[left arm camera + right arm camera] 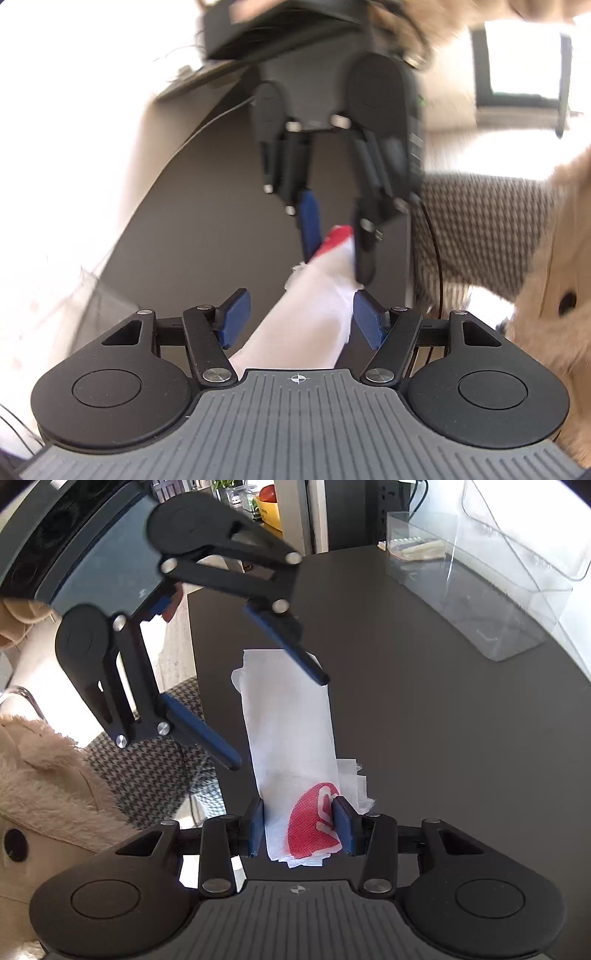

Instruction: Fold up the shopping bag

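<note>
1. The shopping bag (291, 720), white with a red printed mark, is folded into a long narrow strip lying on the dark bench (424, 720); every place below is given relative to this bag.
2. The right claw (301, 827) holds the bag's red-marked end: both blue pads press against the strip's two long edges, so the claw is narrowed onto the fabric.
3. The left claw (280, 720) hangs over the bag's other end with its jaws spread wide; one blue finger (291, 646) crosses above the far corner, the other finger (201, 731) stands clear beside the strip's edge.
4. In the left wrist view the bag (314, 295) runs up between the left claw's (301, 319) pads; the one on the picture's right lies at the cloth's edge, the other apart from it, and the right claw (334, 236) pinches the red end beyond.
5. A clear plastic box (480, 602) stands on the bench well beyond the bag, toward the window side.
6. Beside the bag, off the bench edge, are a houndstooth cushion (155, 760) and a person's fluffy beige coat (48, 782) with a dark button.
7. Far behind the bag sits a yellow bowl (271, 511).
</note>
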A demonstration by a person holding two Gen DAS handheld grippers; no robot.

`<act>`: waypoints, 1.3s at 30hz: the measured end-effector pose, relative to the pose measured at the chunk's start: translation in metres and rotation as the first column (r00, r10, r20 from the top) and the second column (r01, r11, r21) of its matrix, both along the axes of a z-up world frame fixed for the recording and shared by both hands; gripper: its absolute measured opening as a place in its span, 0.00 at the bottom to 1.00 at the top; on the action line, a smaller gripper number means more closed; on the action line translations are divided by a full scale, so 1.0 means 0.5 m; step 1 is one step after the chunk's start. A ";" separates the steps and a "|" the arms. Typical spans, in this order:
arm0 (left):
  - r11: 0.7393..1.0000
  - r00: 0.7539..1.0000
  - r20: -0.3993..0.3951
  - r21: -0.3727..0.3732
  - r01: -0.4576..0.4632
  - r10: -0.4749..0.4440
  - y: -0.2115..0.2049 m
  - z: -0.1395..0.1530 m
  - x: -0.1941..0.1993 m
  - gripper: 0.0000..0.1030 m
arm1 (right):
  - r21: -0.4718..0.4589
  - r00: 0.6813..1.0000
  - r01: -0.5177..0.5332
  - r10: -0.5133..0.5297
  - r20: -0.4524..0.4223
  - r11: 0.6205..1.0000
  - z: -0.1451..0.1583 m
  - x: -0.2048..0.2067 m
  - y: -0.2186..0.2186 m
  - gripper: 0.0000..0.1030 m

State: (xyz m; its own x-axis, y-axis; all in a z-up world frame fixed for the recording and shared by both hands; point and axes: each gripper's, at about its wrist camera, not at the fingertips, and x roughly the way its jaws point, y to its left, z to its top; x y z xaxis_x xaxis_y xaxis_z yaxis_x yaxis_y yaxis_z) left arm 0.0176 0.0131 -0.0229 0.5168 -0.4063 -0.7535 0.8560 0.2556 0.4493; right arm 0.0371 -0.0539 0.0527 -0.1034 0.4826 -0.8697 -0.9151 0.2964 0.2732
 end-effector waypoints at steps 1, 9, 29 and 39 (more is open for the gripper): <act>1.000 1.000 0.004 0.028 0.013 -0.013 -0.009 -0.009 -0.002 0.58 | 0.005 1.000 0.005 -0.005 -0.029 1.000 0.000 0.006 -0.002 0.41; 0.998 0.991 -0.122 0.020 -0.057 0.059 -0.016 -0.041 0.054 0.46 | 0.036 0.995 0.075 -0.072 -0.072 0.997 0.003 0.024 -0.022 0.43; 0.435 0.781 -0.572 -0.654 -0.619 0.251 0.138 0.022 0.038 0.40 | 0.650 0.707 0.530 -0.707 0.016 0.544 0.106 -0.126 -0.189 0.65; 0.052 0.790 -0.542 -0.832 -0.552 -0.287 0.204 0.051 -0.010 0.40 | 0.820 0.732 0.466 -0.666 -0.146 0.332 0.152 -0.189 -0.240 0.81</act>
State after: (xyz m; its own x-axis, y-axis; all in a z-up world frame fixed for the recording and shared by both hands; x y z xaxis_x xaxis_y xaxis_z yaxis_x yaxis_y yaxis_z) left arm 0.0125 0.1150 0.0023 0.4311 -0.8904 0.1465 0.6551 0.1972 -0.7294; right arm -0.0572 -0.1739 0.1288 0.5816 0.8104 -0.0702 -0.6678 0.5250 0.5277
